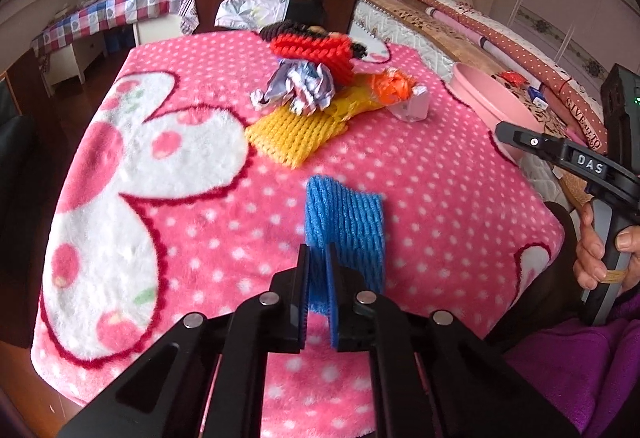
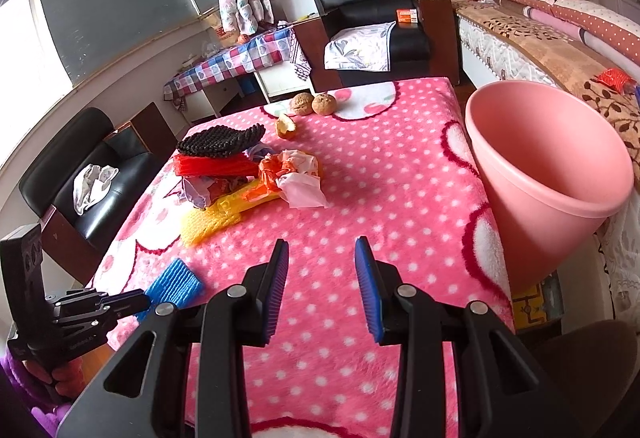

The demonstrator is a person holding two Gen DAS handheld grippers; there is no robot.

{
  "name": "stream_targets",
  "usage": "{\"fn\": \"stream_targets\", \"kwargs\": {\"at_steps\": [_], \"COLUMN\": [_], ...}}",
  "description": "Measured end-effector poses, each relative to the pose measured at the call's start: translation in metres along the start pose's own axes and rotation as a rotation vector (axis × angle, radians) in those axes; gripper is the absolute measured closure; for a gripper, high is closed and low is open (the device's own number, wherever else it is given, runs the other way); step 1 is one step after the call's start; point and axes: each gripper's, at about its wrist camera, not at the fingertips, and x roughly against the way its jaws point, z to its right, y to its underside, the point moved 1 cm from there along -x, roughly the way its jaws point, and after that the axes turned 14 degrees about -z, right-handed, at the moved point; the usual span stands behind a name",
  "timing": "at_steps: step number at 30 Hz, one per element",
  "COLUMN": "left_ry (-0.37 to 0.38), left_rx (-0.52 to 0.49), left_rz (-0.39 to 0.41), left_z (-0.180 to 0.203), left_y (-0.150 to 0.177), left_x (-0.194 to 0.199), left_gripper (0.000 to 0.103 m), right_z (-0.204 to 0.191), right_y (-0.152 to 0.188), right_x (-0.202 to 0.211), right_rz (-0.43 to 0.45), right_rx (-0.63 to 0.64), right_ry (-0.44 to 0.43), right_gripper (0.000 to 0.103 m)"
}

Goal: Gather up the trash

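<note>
A: Where does the foam sleeve [image 1: 352, 213] lie from the trash pile [image 1: 316, 85]?
B: On the surface [image 1: 440, 197], nearer the camera; the bin [image 2: 548, 173] sits right of the pile, walnuts [image 2: 312, 103] behind it.

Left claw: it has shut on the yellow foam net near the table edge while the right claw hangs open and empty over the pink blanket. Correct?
Not quite. The left claw has shut on the blue foam net, not the yellow foam net, which lies untouched farther back in the pile. The left wrist view shows this. The rest holds: the right claw hangs open and empty over the pink blanket.
</note>
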Motion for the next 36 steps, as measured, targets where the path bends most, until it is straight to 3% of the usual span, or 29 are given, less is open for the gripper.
{"fn": "stream_targets", "kwargs": {"at_steps": [12, 15, 24, 27, 33, 36], "left_ry": [0.063, 0.082, 0.141, 0.150, 0.157, 0.154], "left_rx": [-0.022, -0.023, -0.045, -0.046, -0.034, -0.030], "left_rz": [0.101, 0.114, 0.179, 0.194, 0.196, 0.184], "left_z": [-0.005, -0.007, -0.008, -0.008, -0.007, -0.006], "left_y": [-0.018, -0.024, -0.062, -0.070, -0.087, -0.093], "left_x": [0.034, 0.038, 0.056, 0.059, 0.055, 0.050], "left_gripper": [0.097, 0.097, 0.097, 0.097, 0.097, 0.097], "right_z": [-0.027, -0.028, -0.025, -0.020, -0.017, -0.016], "right_y": [-0.015, -0.026, -0.054, -0.063, -0.075, -0.077], "right_x": [-0.010, -0.014, -0.049, -0.056, -0.074, -0.080], "right_rz": [0.009, 0.015, -0.092, -0.101, -0.131, -0.137], "right_rx": [0.102, 0.109, 0.098, 0.086, 0.138, 0.162], "right_ry": [-0.027, -0.001, -0.031, -0.030, -0.012, -0.044], "right_gripper": [0.068, 0.068, 0.068, 0.053, 0.051, 0.051]}}
